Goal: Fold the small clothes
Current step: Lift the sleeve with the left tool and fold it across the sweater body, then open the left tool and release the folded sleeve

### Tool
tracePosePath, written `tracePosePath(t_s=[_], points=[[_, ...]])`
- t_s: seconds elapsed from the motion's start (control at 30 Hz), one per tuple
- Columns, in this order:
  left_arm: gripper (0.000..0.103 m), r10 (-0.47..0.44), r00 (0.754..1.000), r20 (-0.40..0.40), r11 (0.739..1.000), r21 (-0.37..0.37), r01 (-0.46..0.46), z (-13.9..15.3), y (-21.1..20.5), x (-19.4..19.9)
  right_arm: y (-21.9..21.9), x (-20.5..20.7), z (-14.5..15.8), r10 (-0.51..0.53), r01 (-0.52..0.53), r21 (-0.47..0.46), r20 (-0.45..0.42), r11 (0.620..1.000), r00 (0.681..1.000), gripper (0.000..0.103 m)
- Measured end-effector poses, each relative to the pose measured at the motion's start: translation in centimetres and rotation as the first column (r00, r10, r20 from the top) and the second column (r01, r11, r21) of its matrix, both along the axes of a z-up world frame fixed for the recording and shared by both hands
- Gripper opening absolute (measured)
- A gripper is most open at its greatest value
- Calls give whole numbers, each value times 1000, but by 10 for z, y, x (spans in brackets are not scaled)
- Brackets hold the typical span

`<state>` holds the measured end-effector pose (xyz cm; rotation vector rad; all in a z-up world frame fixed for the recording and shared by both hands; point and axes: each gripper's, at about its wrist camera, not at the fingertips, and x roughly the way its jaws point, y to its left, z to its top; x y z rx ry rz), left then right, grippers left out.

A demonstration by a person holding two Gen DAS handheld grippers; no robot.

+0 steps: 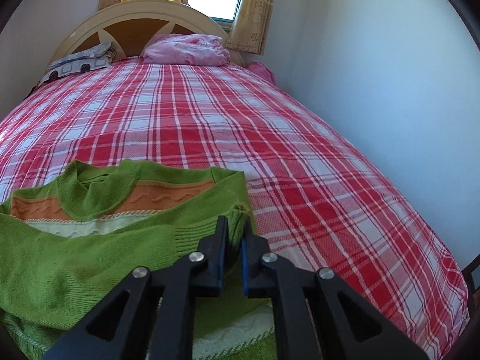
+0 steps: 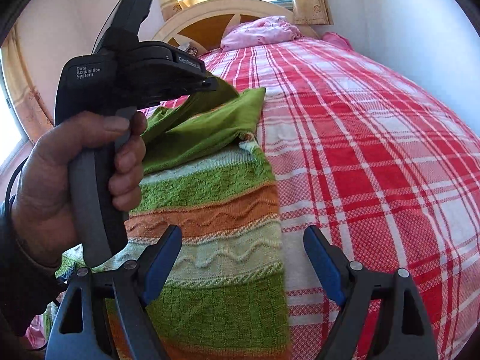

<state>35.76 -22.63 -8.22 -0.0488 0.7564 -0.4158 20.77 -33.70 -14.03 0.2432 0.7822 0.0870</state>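
Note:
A small green knit sweater (image 1: 75,240) with orange and pale stripes lies on the red plaid bed (image 1: 270,126). My left gripper (image 1: 235,225) is shut on the sweater's green sleeve cuff (image 1: 237,219), at the garment's right edge near the shoulder. In the right wrist view the sweater (image 2: 210,210) lies lengthwise with the sleeve folded across its upper part, and the left gripper (image 2: 210,84) pinches that sleeve from the left, held in a hand. My right gripper (image 2: 243,240) is open, its jaws wide apart over the sweater's lower right edge, holding nothing.
A pink pillow (image 1: 186,49) and a patterned pillow (image 1: 78,63) lie at the headboard (image 1: 135,21). A white wall (image 1: 390,75) runs along the bed's right side. A curtained window is behind the headboard.

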Motion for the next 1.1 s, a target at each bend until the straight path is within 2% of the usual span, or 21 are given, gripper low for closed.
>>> tracePosePath(t_s=[0.1,0.13,0.17,0.2,0.23,0.27,0.33,0.4,0.47,0.5,0.6,0.63,0.67,0.77,0.87,0.97,1.0,1.03,1.1], points=[[17,-50,998,-33,998,-26,49,2,9,-6,1,2,-3,9,-9,6,-14,1000,1000,85],[27,-56,998,-11,998,-20,56,7,15,-12,0,2,-3,12,-12,11,-12,1000,1000,85],[45,-53,998,25,999,-11,53,13,24,-20,0,1,-3,14,-14,18,-10,1000,1000,85],[54,-43,996,72,999,-6,44,21,35,-28,-1,1,-3,15,-15,24,-9,1000,1000,86],[68,-30,992,119,1000,1,30,29,50,-36,-2,1,-3,16,-15,32,-8,999,1000,86],[74,-15,987,161,1000,8,14,36,65,-44,-2,1,-3,16,-16,41,-4,999,1000,86],[74,4,974,227,999,37,-13,44,97,-57,-4,0,-2,17,-17,57,-1,998,1000,86],[78,47,962,269,992,104,-78,45,132,-68,-5,0,3,11,-11,56,11,998,1000,86],[93,103,950,294,973,170,-158,37,165,-72,-4,0,13,22,-24,36,39,999,999,85],[95,142,941,306,954,211,-213,29,184,-74,-2,2,20,36,-37,27,53,999,998,85],[96,242,923,298,880,333,-338,2,233,-68,0,18,37,67,-71,50,74,996,995,84],[96,280,920,276,859,355,-368,-8,248,-65,1,27,42,72,-77,69,76,995,995,83],[96,315,916,247,850,356,-388,-17,262,-62,1,38,45,74,-81,82,76,993,994,82],[96,366,915,169,855,327,-402,-32,283,-57,7,76,48,69,-73,85,45,994,997,76],[96,368,915,168,857,321,-404,-37,278,-50,14,111,43,71,-70,70,0,995,998,76],[96,334,934,124,868,346,-357,-46,272,-41,19,135,37,61,-59,52,-41,997,997,74],[96,321,942,101,868,365,-335,-49,269,-38,20,141,35,63,-61,38,-53,997,997,69],[96,318,943,96,867,374,-330,-51,268,-37,21,146,33,57,-55,28,-60,998,997,67],[96,347,931,111,836,414,-361,-57,270,-33,20,153,29,51,-50,19,-69,999,996,65]])
